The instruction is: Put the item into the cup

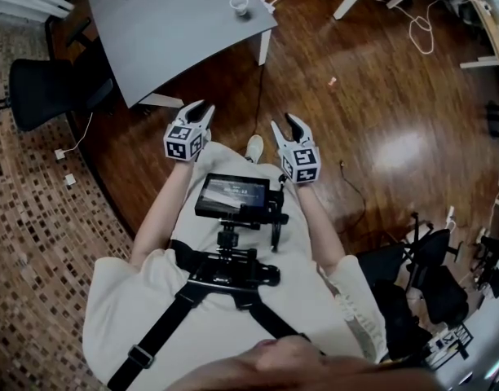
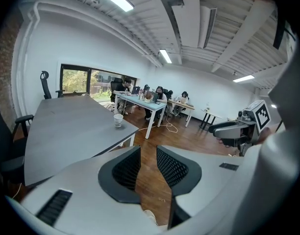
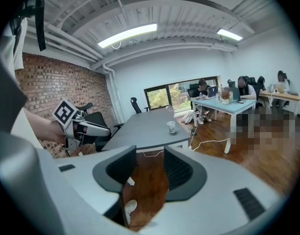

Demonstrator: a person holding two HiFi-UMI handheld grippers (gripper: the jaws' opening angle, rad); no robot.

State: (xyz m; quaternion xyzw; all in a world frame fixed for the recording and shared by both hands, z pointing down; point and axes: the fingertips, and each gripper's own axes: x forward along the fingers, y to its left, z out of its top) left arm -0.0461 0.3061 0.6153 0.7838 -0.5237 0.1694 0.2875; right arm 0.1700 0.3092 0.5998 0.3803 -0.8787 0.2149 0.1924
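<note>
A small white cup (image 1: 240, 5) stands near the corner of a grey table (image 1: 168, 31). It also shows as the cup (image 2: 118, 120) in the left gripper view and the cup (image 3: 171, 127) in the right gripper view. Both grippers hang in the air over the wooden floor, well short of the table. My left gripper (image 1: 202, 112) is open with only floor between its jaws (image 2: 148, 151). My right gripper (image 1: 289, 123) is open and empty too (image 3: 150, 151). A tiny pink thing (image 1: 332, 81) lies on the floor to the right of the table.
A black office chair (image 1: 46, 88) stands left of the table. White cables (image 1: 412, 23) trail over the floor at the back. People sit at a white desk (image 2: 140, 99) beyond the table. More dark chairs (image 1: 429, 283) stand at lower right.
</note>
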